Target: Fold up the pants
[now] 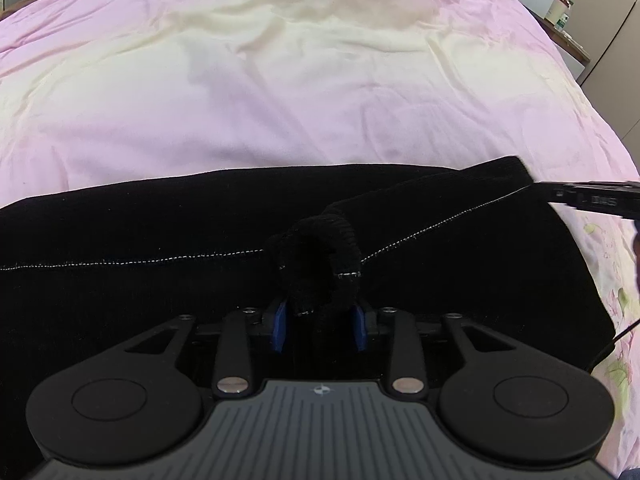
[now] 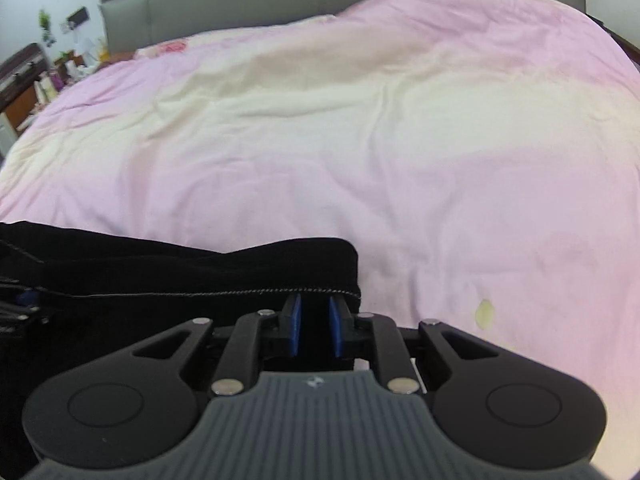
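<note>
Left wrist view shows the left gripper (image 1: 320,326) with jaws parted around a bunched fold of the black pants (image 1: 160,240), apparently releasing it onto the bed (image 1: 280,100). Right gripper (image 2: 316,330) pinches the stitched hem between nearly closed jaws, likely to keep that edge aligned.

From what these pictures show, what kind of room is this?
Most likely a bedroom: a pink and cream duvet spreads over a bed with a grey padded headboard, and a cluttered side table stands beside it. Black pants lie on the duvet.
</note>
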`<state>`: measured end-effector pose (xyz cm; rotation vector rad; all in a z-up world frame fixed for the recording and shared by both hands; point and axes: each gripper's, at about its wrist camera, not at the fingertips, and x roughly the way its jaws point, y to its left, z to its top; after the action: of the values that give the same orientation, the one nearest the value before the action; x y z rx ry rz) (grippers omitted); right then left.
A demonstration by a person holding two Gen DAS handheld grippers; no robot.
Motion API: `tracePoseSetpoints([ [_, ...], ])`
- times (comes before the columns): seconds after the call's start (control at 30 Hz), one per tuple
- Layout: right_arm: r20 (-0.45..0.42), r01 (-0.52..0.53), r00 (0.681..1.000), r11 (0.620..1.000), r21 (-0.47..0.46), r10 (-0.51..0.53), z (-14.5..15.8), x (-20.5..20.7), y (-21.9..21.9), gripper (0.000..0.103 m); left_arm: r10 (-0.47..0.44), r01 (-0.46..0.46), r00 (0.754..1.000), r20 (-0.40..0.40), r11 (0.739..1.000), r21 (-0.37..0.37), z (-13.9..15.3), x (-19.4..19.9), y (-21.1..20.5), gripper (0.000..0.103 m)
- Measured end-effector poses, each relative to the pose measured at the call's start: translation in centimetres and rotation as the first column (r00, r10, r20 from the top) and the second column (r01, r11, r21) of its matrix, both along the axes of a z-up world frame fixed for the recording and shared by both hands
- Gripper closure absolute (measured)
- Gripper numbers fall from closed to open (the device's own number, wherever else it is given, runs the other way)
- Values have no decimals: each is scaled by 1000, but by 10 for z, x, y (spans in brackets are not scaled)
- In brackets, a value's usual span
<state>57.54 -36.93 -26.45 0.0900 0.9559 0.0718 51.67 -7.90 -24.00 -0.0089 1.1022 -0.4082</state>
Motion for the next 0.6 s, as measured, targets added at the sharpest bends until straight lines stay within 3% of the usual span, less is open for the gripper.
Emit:
tracePoseSetpoints([
  [0.17, -51, 77, 996, 995, 59, -74, -39, 15, -14, 94, 1, -1, 1000, 5, 1000, 2, -5, 2, 0, 59],
  [0.3, -60, 63, 996, 997, 42, -60, -22, 11, -13, 92, -1, 1, 1000, -2, 1000, -8, -3, 1, 3, 58],
  [0.5, -15, -62, 998, 998, 9, 62, 12, -66, -2, 91, 1, -1, 1000, 5, 1000, 0, -4, 0, 1, 58],
  [0.6, -57, -103, 993, 995, 4, 103, 6, -103, 5, 92, 2, -2, 1000, 2, 1000, -1, -5, 0, 1, 58],
])
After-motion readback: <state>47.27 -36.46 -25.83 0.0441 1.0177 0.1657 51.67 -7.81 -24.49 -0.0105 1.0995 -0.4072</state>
